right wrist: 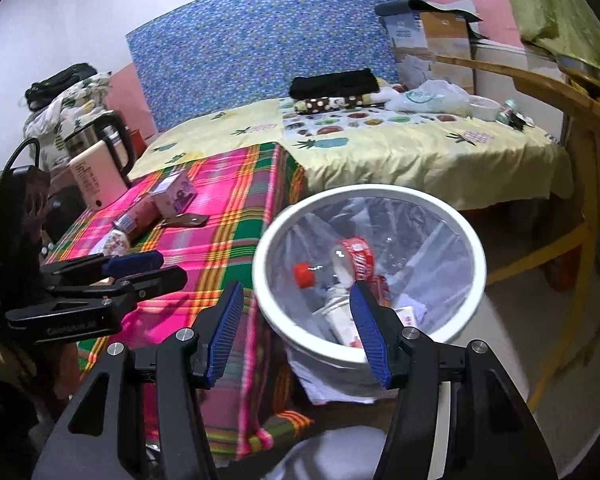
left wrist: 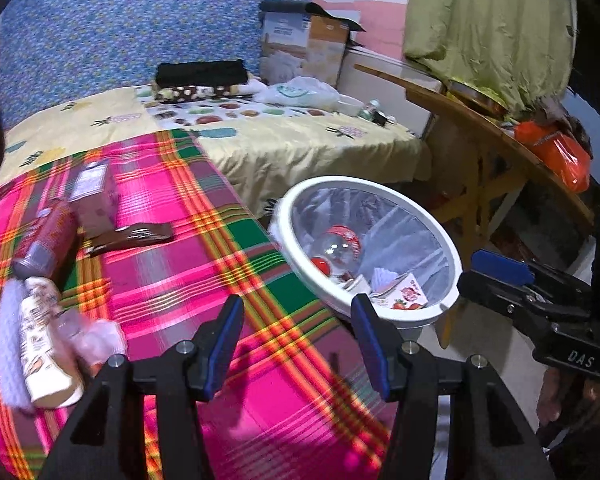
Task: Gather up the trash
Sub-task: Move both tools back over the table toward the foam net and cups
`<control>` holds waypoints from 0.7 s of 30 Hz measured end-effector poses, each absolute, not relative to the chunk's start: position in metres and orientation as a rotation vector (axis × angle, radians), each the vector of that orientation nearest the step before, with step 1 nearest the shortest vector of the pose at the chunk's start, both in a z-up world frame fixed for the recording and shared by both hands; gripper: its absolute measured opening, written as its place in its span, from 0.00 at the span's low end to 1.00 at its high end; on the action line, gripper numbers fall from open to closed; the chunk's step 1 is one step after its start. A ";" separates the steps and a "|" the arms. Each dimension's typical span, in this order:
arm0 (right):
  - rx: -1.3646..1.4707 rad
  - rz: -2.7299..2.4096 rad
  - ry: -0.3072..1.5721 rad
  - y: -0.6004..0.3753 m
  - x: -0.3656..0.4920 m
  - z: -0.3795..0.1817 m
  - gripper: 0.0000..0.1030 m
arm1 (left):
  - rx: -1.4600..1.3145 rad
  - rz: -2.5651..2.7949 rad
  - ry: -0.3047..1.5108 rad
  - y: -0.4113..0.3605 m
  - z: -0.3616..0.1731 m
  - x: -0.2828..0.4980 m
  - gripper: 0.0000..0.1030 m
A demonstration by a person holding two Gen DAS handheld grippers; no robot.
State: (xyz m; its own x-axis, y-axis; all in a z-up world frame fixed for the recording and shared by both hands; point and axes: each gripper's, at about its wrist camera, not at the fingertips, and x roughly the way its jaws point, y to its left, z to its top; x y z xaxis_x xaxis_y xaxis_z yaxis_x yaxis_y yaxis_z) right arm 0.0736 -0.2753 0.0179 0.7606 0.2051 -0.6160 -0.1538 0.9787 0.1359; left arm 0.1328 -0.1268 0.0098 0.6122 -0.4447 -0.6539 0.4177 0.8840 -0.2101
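A white trash bin [left wrist: 454, 268] with a clear liner stands beside the plaid-covered table [left wrist: 204, 280]. Inside lie a clear bottle [right wrist: 350, 258] with a red label and red cap, a paper cup and a small strawberry carton [left wrist: 406, 294]. On the plaid cloth rest a pink carton [left wrist: 94, 196], a red can [left wrist: 48, 236], a brown wrapper [left wrist: 132, 237], a white printed cup [left wrist: 44, 344] and a crumpled pink piece [left wrist: 102, 340]. My left gripper [left wrist: 298, 344] hovers open over the cloth's right edge, nothing between its fingers. My right gripper [right wrist: 298, 332] is open above the bin's near rim [right wrist: 260, 276], also empty.
A bed with a yellow pineapple sheet [left wrist: 284, 148] lies behind, holding folded clothes and a plastic bag. A wooden table [left wrist: 484, 136] with an orange bag stands at the right. A kettle [right wrist: 100, 136] and a pink slab [right wrist: 98, 178] sit at the plaid table's far left.
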 end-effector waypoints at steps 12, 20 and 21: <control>0.031 0.283 0.707 -0.231 0.070 0.016 0.55 | -0.100 -0.314 0.732 -0.063 0.007 0.102 0.56; 0.015 0.349 0.727 -0.208 0.070 0.014 0.55 | -0.133 -0.215 0.734 -0.026 0.003 0.087 0.56; 0.011 0.354 0.729 -0.206 0.071 0.014 0.55 | -0.137 -0.205 0.734 -0.022 0.002 0.085 0.56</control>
